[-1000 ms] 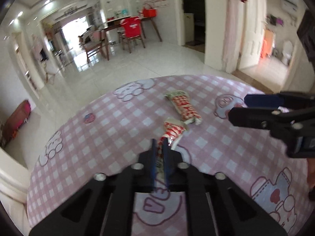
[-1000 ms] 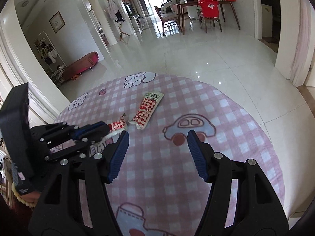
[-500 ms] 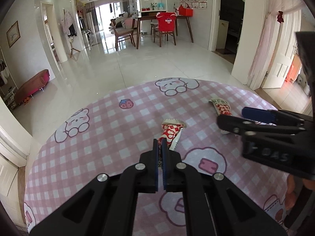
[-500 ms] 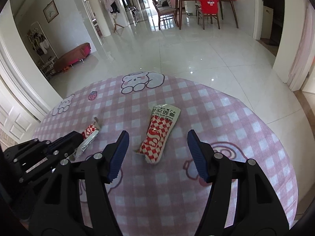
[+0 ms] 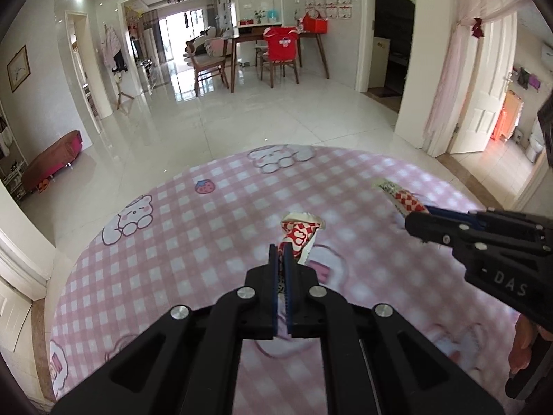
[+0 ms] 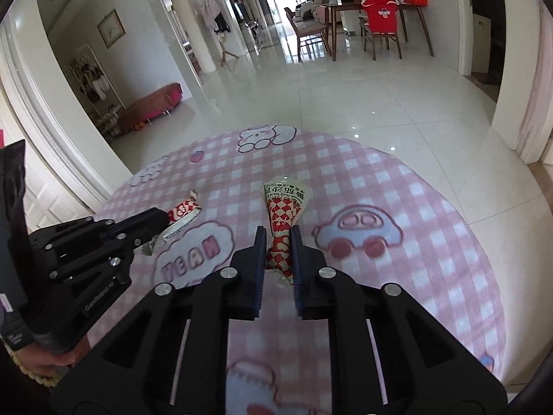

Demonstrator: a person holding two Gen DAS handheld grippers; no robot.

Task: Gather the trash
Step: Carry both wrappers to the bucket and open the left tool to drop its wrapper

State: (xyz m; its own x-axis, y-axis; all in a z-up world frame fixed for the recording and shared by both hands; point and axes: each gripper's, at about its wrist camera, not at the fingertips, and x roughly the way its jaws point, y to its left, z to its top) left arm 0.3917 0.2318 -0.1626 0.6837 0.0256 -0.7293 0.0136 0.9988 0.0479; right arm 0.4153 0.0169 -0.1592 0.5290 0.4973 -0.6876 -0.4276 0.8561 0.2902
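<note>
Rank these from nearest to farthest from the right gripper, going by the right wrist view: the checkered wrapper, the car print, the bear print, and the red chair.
1. checkered wrapper, between the right gripper's fingers.
2. car print, just right on the cloth.
3. bear print, at the cloth's far edge.
4. red chair, across the room.

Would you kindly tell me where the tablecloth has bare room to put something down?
Free: the far cloth around the strawberry print and bear print, and the right side past the car print. Crowded: the near middle, where the left tool pinches the small wrapper and the right tool straddles the long wrapper.
</note>
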